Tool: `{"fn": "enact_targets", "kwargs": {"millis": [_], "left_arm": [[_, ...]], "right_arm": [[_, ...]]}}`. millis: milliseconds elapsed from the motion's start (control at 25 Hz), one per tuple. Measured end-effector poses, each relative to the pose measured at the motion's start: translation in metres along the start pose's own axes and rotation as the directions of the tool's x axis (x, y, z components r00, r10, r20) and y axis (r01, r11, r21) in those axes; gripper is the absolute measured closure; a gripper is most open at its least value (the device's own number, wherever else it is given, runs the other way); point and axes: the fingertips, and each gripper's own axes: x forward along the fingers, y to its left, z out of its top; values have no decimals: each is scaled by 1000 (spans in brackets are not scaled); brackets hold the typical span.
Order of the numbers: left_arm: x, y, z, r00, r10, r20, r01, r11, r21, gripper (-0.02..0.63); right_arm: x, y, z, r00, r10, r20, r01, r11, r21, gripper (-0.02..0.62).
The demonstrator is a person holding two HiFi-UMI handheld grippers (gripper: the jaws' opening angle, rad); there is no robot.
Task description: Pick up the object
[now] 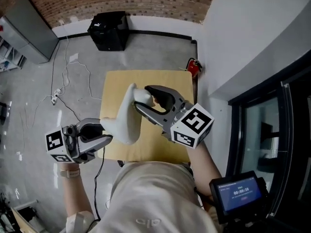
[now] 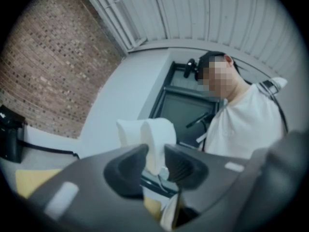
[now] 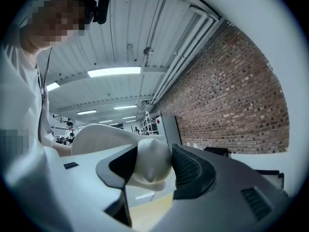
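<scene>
A white, curved, smooth object (image 1: 127, 118) hangs in the air over a tan table (image 1: 167, 81), held at both ends. My left gripper (image 1: 108, 131) is shut on its lower, wider end; in the left gripper view the object (image 2: 157, 137) stands up between the two dark pads of the left gripper (image 2: 155, 166). My right gripper (image 1: 147, 101) is shut on the upper, narrow end. In the right gripper view that rounded end (image 3: 152, 158) sits pressed between the ribbed pads of the right gripper (image 3: 153, 167).
A black box (image 1: 109, 30) stands on the floor beyond the table, and a red extinguisher (image 1: 193, 67) by the table's far right corner. Cables (image 1: 63, 89) trail on the grey floor at left near a grey cabinet (image 1: 29, 28). A small screen (image 1: 238, 193) is at lower right.
</scene>
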Motion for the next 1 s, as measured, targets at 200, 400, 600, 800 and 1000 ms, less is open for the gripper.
{"fn": "enact_targets", "kwargs": {"millis": [200, 400, 600, 800, 1000], "left_arm": [[13, 0, 1, 1000, -4, -8, 4, 1000, -1, 497], [18, -1, 0, 1000, -5, -9, 5, 1000, -4, 497], [37, -5, -3, 1000, -9, 12, 9, 1000, -9, 497], [18, -6, 2, 1000, -11, 9, 11, 1000, -15, 497], [13, -4, 4, 1000, -13, 7, 13, 1000, -22, 497]], "right_arm": [[-11, -7, 1, 1000, -10, 1, 10, 1000, 9, 367], [-17, -9, -1, 1000, -17, 8, 16, 1000, 18, 368], [-35, -17, -2, 1000, -10, 18, 10, 1000, 23, 368], [-20, -5, 2, 1000, -20, 7, 20, 1000, 19, 367], [-15, -4, 4, 1000, -26, 2, 26, 1000, 11, 368]]}}
